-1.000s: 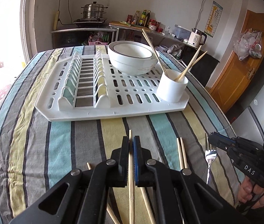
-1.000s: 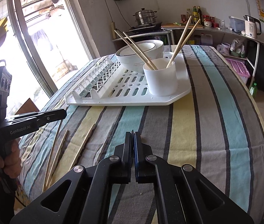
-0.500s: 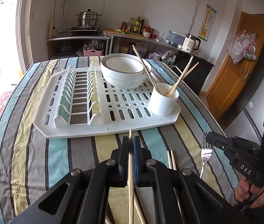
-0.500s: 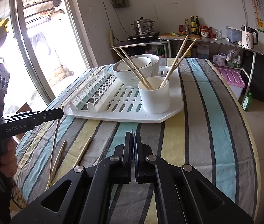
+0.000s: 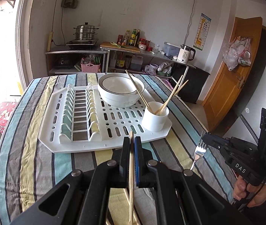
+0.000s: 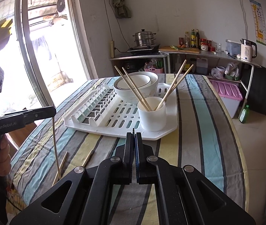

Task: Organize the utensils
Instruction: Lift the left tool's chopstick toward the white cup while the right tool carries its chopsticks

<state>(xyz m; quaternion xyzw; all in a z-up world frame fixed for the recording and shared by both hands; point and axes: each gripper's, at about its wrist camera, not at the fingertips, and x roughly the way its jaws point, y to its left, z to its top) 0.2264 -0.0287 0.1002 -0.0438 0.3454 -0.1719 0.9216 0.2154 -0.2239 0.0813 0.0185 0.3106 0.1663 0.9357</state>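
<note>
— Which step was I in?

— Carrying. My left gripper (image 5: 132,140) was clamped on a chopstick (image 5: 131,170), its tip poking out ahead of the pads; my right gripper (image 5: 205,139) was pinched on a fork (image 5: 198,152).

— And next?

— As I judged it, reaching the white cup (image 5: 155,119) ahead and slightly right of the left gripper, on the drying rack (image 5: 80,146), then tilting the chopstick upright over it.

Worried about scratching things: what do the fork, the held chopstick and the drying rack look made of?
Fork: probably steel, shiny silver glare. Chopstick: likely bamboo or wood, matte pale tan. Drying rack: seemingly moulded plastic, glossy white, slotted.
</note>
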